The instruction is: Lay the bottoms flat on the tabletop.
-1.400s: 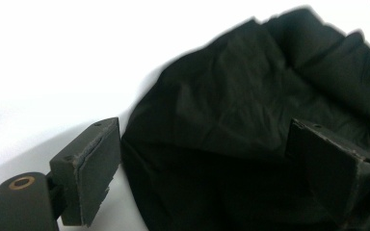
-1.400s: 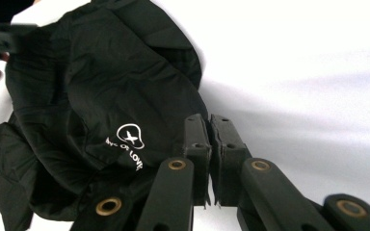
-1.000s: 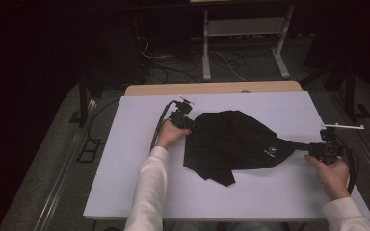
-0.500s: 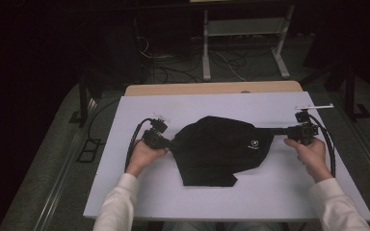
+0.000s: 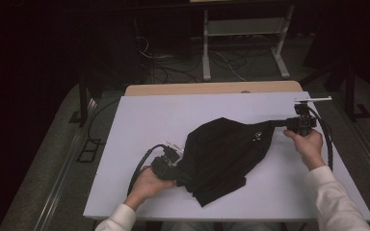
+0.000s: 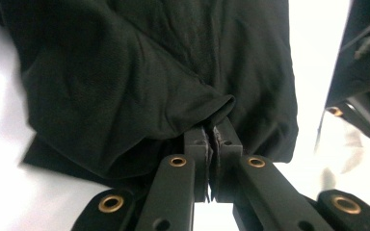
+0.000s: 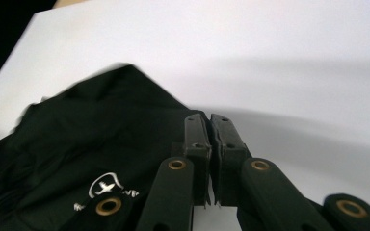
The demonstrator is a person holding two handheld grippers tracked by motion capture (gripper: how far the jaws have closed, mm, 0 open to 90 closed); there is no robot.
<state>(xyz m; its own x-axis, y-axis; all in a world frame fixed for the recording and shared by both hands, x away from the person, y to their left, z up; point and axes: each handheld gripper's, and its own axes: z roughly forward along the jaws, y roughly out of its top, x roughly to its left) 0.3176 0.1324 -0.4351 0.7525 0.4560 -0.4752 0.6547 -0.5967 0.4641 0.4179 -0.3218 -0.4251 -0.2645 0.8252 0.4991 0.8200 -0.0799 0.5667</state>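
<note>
High view: black garment stretched diagonally, near-left to far-right, seemingly pinched by both grippers.

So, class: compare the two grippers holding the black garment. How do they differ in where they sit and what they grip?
The left gripper sits near the table's front edge; the right gripper is farther back, towards the right side. The left gripper pinches a bunched fold of the black garment; the right gripper holds its edge beside the white logo. Both have their jaws closed on the cloth, stretching it between them.
</note>
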